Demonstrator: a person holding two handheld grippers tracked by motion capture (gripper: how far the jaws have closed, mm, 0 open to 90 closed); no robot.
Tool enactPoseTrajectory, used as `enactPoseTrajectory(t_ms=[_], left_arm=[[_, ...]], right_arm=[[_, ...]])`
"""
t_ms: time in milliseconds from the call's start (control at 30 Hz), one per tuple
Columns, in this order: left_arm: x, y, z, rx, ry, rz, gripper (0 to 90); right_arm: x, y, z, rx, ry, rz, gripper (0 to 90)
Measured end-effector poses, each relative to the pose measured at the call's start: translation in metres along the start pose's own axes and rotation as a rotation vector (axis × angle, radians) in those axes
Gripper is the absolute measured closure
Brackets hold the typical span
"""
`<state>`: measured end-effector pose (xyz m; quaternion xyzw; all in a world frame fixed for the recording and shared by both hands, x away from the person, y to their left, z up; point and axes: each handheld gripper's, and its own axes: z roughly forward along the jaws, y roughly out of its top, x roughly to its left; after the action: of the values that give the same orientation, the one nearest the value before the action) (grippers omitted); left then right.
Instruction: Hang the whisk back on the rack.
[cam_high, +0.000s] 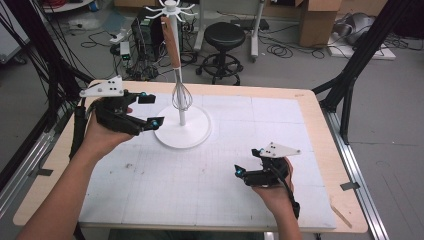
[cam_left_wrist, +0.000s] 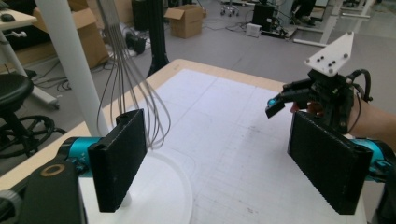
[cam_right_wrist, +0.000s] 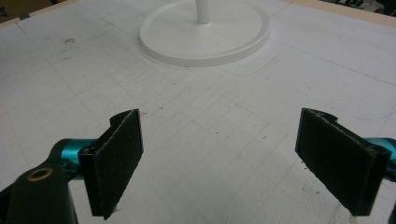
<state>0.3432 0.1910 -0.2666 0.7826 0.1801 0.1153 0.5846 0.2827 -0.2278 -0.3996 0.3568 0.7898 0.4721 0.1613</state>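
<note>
A white stand (cam_high: 182, 131) with a round base and thin pole stands on the mat at the back left. From its top hooks (cam_high: 171, 7) hangs a wire whisk (cam_high: 181, 95) with a wooden handle. My left gripper (cam_high: 149, 110) is open just left of the base, holding nothing. In the left gripper view the whisk (cam_left_wrist: 135, 102) dangles beside the left jaw of that gripper (cam_left_wrist: 224, 161), next to the pole (cam_left_wrist: 70, 70). My right gripper (cam_high: 247, 161) rests open at the front right, well away from the stand. Its own view has the jaws (cam_right_wrist: 233, 163) wide apart, facing the base (cam_right_wrist: 205, 37).
A white gridded mat (cam_high: 210, 180) covers most of the wooden table (cam_high: 320, 125). Behind the table are a black stool (cam_high: 224, 36), cardboard boxes (cam_high: 320, 17), floor cables and black frame legs (cam_high: 357, 60). The right hand's gripper (cam_left_wrist: 317, 98) appears farther off in the left gripper view.
</note>
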Motion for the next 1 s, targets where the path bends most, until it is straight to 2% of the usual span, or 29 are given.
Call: enactPoseTrajectory(t_ms=[133, 367, 767, 1000], left_arm=[[-0.001, -0.007, 0.001, -0.011, -0.023, -0.007, 18.2], [-0.004, -0.026, 0.002, -0.001, -0.051, -0.027, 16.8], [-0.006, -0.064, 0.0, -0.018, -0.066, -0.058, 13.6], [-0.014, -0.084, 0.004, -0.008, -0.081, -0.055, 12.5]], right_arm=[[-0.001, 0.0, 0.0, 0.0, -0.003, -0.001, 13.7], [0.0, 0.0, 0.0, 0.001, -0.002, 0.001, 13.7], [0.0, -0.001, 0.001, 0.007, -0.003, -0.008, 13.7], [0.001, -0.001, 0.0, 0.013, -0.002, -0.001, 13.8]])
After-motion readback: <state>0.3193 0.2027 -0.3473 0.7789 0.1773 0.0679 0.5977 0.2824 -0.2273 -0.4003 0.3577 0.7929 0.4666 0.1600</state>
